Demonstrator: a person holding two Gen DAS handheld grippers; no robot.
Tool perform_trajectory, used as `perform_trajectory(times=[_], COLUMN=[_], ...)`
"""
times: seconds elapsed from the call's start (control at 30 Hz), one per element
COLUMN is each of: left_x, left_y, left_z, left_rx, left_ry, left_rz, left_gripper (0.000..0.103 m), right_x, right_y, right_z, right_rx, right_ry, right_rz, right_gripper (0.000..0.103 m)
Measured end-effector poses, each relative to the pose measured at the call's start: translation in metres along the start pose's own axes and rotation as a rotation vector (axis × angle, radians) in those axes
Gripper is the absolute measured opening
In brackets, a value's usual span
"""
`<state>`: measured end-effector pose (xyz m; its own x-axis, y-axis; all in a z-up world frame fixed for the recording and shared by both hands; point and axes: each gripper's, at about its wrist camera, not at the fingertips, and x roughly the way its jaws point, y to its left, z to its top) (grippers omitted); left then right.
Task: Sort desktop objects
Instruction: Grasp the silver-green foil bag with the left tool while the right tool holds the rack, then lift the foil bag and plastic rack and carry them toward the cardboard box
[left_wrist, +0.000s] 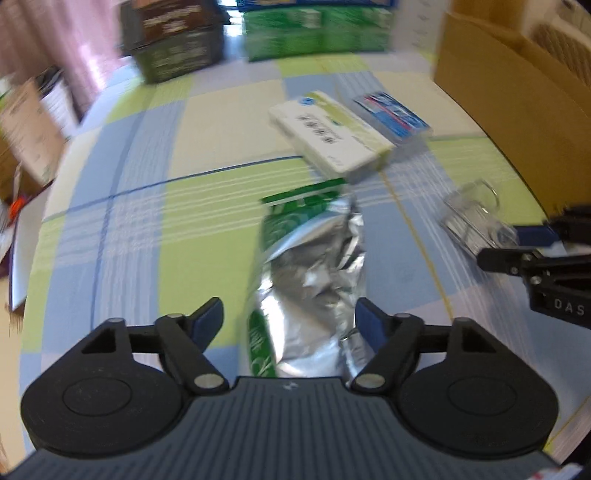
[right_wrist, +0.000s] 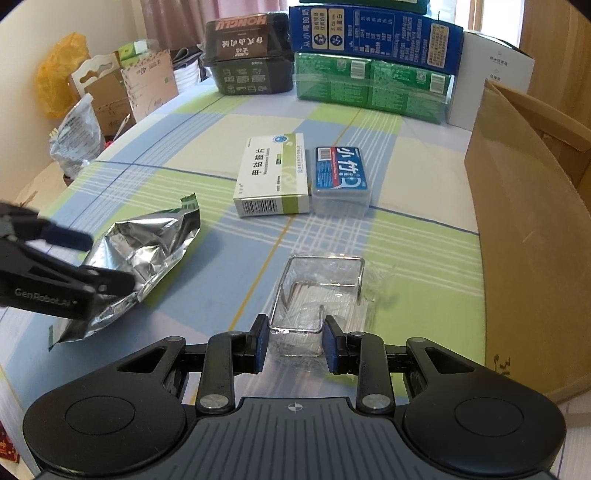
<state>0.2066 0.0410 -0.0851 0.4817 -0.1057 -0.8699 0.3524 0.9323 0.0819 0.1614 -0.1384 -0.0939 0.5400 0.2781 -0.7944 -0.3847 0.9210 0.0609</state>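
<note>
Right claw (right_wrist: 293, 341) clamped on clear plastic box (right_wrist: 317, 291), left claw (left_wrist: 290, 321) spread loose around crumpled foil bag (left_wrist: 314, 266) on checked counter (left_wrist: 207, 122).

Ahead of the right hand-held gripper (right_wrist: 293, 345) lie one crumpled silver-and-green foil pouch (right_wrist: 144, 254), one white-and-green cardboard medicine box (right_wrist: 273, 175), and one blue-labelled clear plastic case (right_wrist: 341, 179). Between its fingers sits one clear plastic box (right_wrist: 317, 291). Two hand-held grippers show in all.

Both views are brightly lit by daylight from windows behind the stacked boxes. The left wrist view is smeared by motion blur; the right is sharp. Glare is caught on the crumpled silver foil bag (right_wrist: 140, 254). Edges are bent by fisheye distortion.
</note>
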Motion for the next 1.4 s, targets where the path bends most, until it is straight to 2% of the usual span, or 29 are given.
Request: perform_trajectory(times=[0.13, 0.33, 0.43, 0.5, 0.57, 0.67, 0.8, 0.87, 0.93, 1.13, 1.4], left_x=[0.021, 0.035, 0.033, 0.03, 0.026, 0.022, 0.023, 0.024, 0.025, 0.028, 0.03], left_y=[-0.013, -0.008, -0.002, -0.001, -0.003, -0.008, -0.01, -0.007, -0.004, 0.002, 0.012], left_z=[0.013, 0.018, 0.016, 0.013, 0.011, 0.01, 0.01, 0.009, 0.009, 0.008, 0.006], left_rx=[0.119, 0.11, 0.076, 0.09, 0.095, 0.106, 0.119, 0.103, 0.086, 0.055, 0.003], left_ry=[0.065, 0.095, 0.099, 0.088, 0.076, 0.062, 0.054, 0.051, 0.05, 0.05, 0.055], left_rz=[0.006, -0.015, -0.053, -0.058, -0.048, -0.021, -0.012, -0.019, -0.025, -0.036, -0.08], left_gripper=[0.08, 0.082, 0.073, 0.068, 0.056, 0.051, 0.051, 0.056, 0.06, 0.07, 0.07], right_x=[0.004, 0.006, 0.005, 0.004, 0.003, 0.004, 0.003, 0.002, 0.003, 0.008, 0.017], right_y=[0.001, -0.001, 0.0, 0.0, 0.001, 0.003, 0.002, 0.003, 0.003, 0.008, 0.017], right_z=[-0.001, -0.002, -0.003, -0.003, -0.004, -0.004, -0.004, -0.005, -0.005, -0.004, -0.004], right_rx=[-0.021, -0.034, -0.042, -0.051, -0.065, -0.081, -0.075, -0.074, -0.071, -0.073, -0.095], right_ry=[0.012, 0.009, 0.006, 0.002, -0.005, -0.003, -0.004, -0.009, -0.009, 0.004, 0.018], right_rz=[-0.001, 0.008, 0.009, 0.004, -0.002, -0.011, -0.023, -0.037, -0.048, -0.048, -0.079], right_gripper=[0.028, 0.028, 0.028, 0.028, 0.028, 0.029, 0.034, 0.043, 0.046, 0.046, 0.046])
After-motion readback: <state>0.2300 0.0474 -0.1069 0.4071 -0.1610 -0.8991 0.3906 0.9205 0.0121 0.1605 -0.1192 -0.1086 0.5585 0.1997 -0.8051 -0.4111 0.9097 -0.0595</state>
